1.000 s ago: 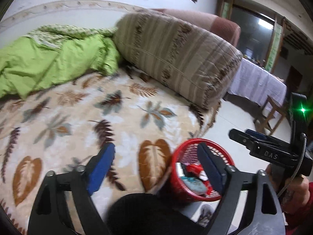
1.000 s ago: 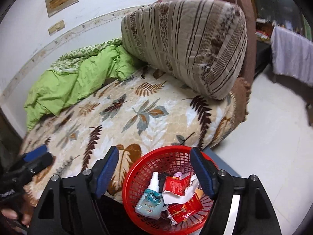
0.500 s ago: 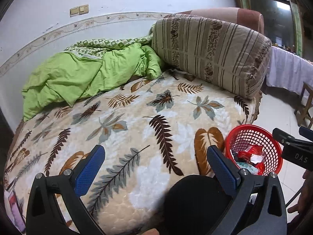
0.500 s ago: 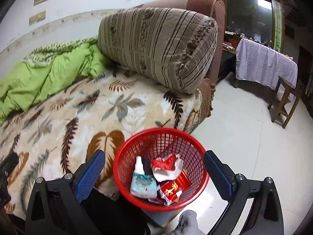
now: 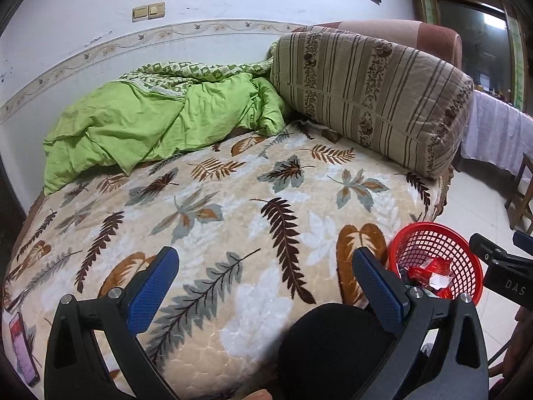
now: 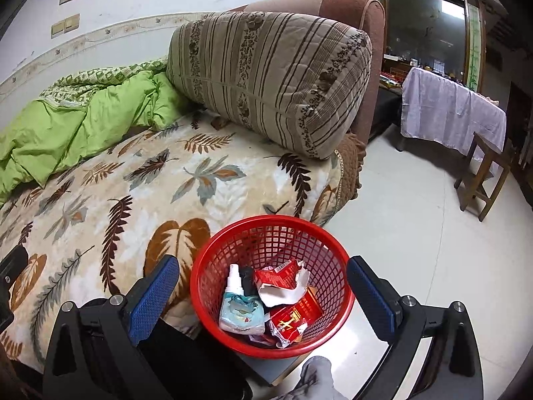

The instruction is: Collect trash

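Here both tools tilt downward, wide open and empty: left tool (image 5: 265, 281) over the bed (image 5: 233, 206), right tool (image 6: 263, 286) straddling the trash-filled red basket (image 6: 271, 233) off the bed's near corner.

Basket (image 6: 273, 233) beside bed (image 6: 133, 200); wrappers (image 6: 283, 276), bottle (image 6: 238, 310) inside (bottle left); pillow (image 6: 273, 80) behind.

The left gripper (image 5: 265, 278) hangs wide open and empty over a bed's cream blanket printed with brown and grey leaves (image 5: 233, 206). A crumpled green quilt (image 5: 160, 123) and a striped beige cushion (image 5: 373, 96) lie beyond. The round red plastic mesh basket (image 5: 466, 266), holding red wrappers (image 5: 429, 271), sits beside the bed's edge.
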Motion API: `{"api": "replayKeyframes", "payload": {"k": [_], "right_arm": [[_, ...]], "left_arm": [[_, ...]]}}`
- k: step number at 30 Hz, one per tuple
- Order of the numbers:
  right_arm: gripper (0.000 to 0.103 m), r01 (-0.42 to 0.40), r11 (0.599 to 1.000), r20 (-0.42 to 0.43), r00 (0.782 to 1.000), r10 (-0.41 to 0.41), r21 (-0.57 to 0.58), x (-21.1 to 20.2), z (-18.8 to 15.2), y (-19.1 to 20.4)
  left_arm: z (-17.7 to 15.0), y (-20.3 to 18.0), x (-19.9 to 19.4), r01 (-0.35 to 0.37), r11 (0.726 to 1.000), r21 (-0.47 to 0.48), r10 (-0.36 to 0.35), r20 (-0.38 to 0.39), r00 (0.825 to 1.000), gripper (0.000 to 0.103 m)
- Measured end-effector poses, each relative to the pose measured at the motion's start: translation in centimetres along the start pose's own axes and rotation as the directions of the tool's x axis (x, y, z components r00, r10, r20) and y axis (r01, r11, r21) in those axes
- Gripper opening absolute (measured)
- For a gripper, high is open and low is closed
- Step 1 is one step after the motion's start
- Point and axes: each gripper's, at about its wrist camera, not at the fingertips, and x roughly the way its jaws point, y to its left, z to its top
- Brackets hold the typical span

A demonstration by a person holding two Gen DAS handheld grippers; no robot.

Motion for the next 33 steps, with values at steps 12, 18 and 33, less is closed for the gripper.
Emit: {"api": "replayKeyframes", "payload": {"k": [12, 18, 33], "right_arm": [[0.101, -0.001, 1.0, 0.003, 1.0, 0.001, -0.014, -0.25, -0.19, 0.36], [0.101, -0.002, 1.0, -0.001, 1.0, 0.002, -0.024, -0.28, -0.27, 0.58], [0.101, -0.008, 1.0, -0.01, 1.0, 0.007, -0.029, -0.1, -0.41, 0.77]], "left_arm": [[-0.07, 0.03, -0.26, -0.03, 1.0, 0.005, 0.029, 0.014, 0.999, 0.103], [-0.18, -0.13, -0.51, -0.043, 0.999, 0.023, 0.043, 0.024, 0.999, 0.103], [-0.2, -0.06, -0.51, -0.042, 0.999, 0.024, 0.042, 0.023, 0.999, 0.103]]}}
